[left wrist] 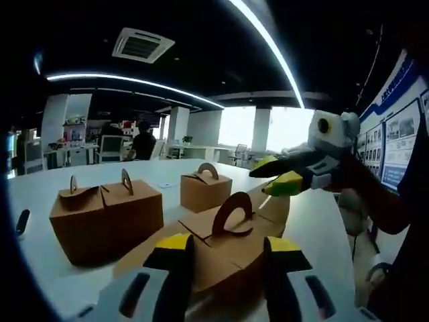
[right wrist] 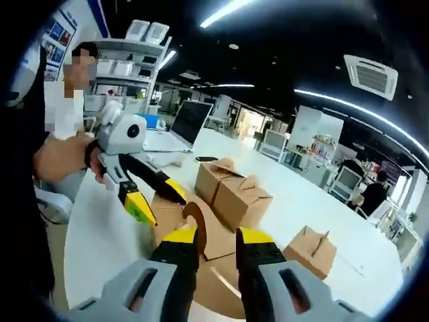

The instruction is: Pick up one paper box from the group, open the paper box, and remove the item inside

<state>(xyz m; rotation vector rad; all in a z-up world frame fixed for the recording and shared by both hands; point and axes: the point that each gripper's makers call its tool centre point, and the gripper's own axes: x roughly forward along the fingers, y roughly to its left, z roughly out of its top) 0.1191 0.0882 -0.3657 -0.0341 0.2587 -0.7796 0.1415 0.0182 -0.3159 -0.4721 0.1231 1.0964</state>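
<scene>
Paper box [left wrist: 221, 245] on the white table [left wrist: 53, 181], flaps spread open, curved handle standing up at its middle. Sits directly ahead of the left gripper [left wrist: 231, 251], between its two yellow-tipped jaws, which stand wide apart on either side of the box's near flaps; whether they press the cardboard cannot be told. In the right gripper view, same paper box [right wrist: 214, 248] just beyond the right gripper [right wrist: 216, 238], curved handle rising at the gap between its jaws. Jaws there close together with a narrow gap; whether they pinch the handle or a flap cannot be told.

Seen from the left gripper view, right gripper coming in from the right side above the far edge of the open box, held by a hand in a dark sleeve, jaws slightly parted. Seen from the right gripper view, left gripper [right wrist: 161, 201] reaching in from the left, held by a hand [right wrist: 64, 157], tips at the box's far flap.

Beyond the open box, closed boxes: a pair touching side by side [left wrist: 104, 218] to the left, a single closed box [left wrist: 204, 188] farther back. Laptop [right wrist: 184, 124] farther along the table.
</scene>
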